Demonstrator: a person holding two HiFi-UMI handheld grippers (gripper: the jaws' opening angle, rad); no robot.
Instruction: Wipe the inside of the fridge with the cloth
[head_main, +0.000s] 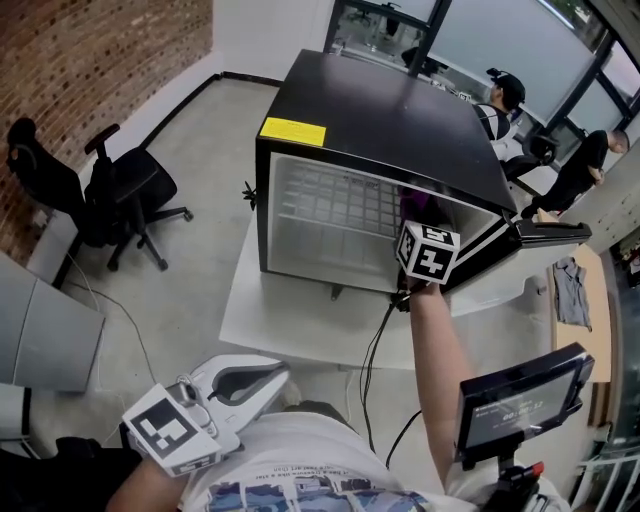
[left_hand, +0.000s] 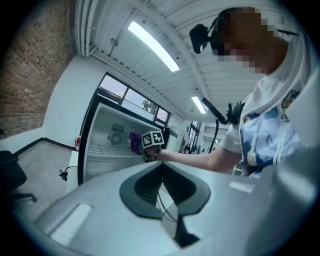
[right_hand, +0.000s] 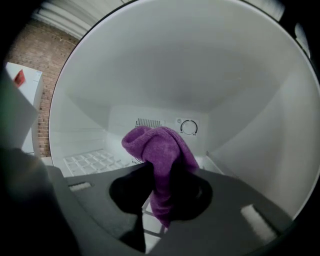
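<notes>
Cloth (right_hand: 161, 150), purple, pinched in right tongs (right_hand: 161, 197), inside open fridge (head_main: 380, 120) at counter's (head_main: 290, 320) far side, over wire shelf (right_hand: 95, 161), apart from back wall. Left tongs (head_main: 240, 385) closed, empty, off counter's near edge. Wiping seemingly just starting; next move calls for pressing cloth against liner.

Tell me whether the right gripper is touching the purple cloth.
Touching. The right gripper view shows the right gripper pinching the purple cloth between its jaws.

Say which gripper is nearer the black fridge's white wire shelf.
Right. The right gripper, clamping a purple cloth, is inside the fridge above the shelf; the left gripper hangs back outside.
</notes>
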